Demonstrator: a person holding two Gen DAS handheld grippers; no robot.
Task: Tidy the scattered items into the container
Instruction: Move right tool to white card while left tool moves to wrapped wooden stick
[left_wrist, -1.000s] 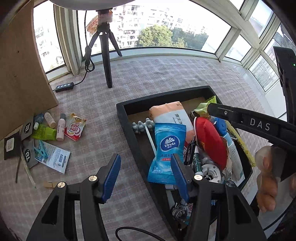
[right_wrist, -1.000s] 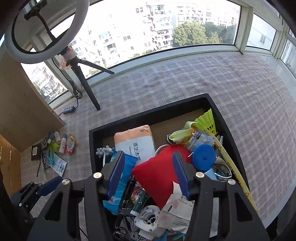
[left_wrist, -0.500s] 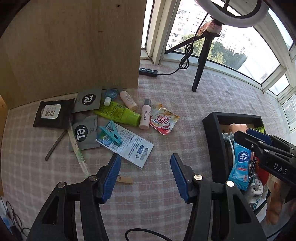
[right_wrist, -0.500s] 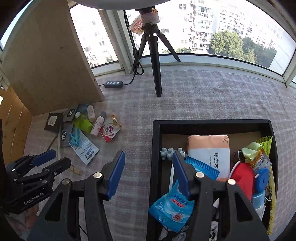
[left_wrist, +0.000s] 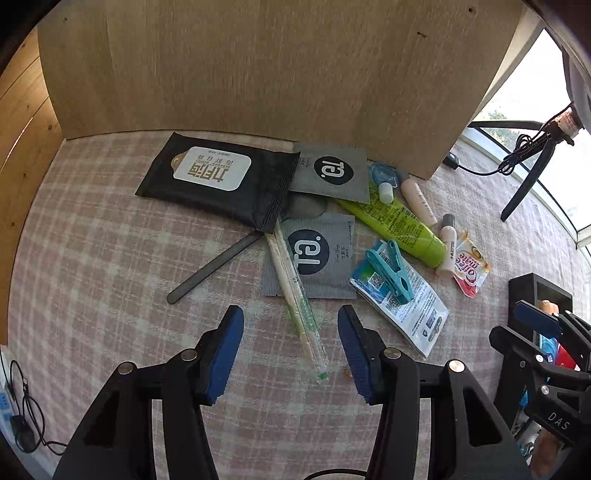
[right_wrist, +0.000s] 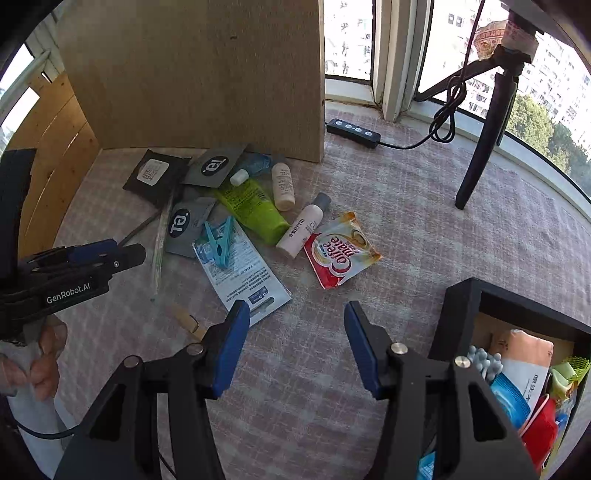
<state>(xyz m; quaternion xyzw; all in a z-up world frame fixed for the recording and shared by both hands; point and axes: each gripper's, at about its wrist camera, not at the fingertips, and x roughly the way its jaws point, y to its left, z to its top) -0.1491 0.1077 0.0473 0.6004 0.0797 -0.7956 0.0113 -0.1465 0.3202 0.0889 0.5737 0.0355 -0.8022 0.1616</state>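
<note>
Scattered items lie on the checked cloth by a wooden board: a black wipes pack (left_wrist: 218, 179), two grey sachets (left_wrist: 314, 254), a wrapped stick (left_wrist: 297, 299), a dark flat file (left_wrist: 214, 267), a green tube (left_wrist: 399, 225), a teal clothespin (left_wrist: 389, 269) on a leaflet (left_wrist: 402, 306), small bottles (right_wrist: 301, 229) and a Coffee-mate packet (right_wrist: 340, 251). My left gripper (left_wrist: 290, 349) is open and empty, low over the wrapped stick's near end. My right gripper (right_wrist: 293, 345) is open and empty, between the leaflet and the black container (right_wrist: 461, 306), which holds several items.
A tripod leg (right_wrist: 480, 140) and a power strip with cable (right_wrist: 352, 133) stand at the back by the window. A wooden clothespin (right_wrist: 188, 321) lies near the leaflet. The wooden board (left_wrist: 258, 66) walls off the far side of the pile.
Both grippers have swung from over the container left toward the pile of scattered items. The left one has come down close to the wrapped stick. Both stay open and empty.
</note>
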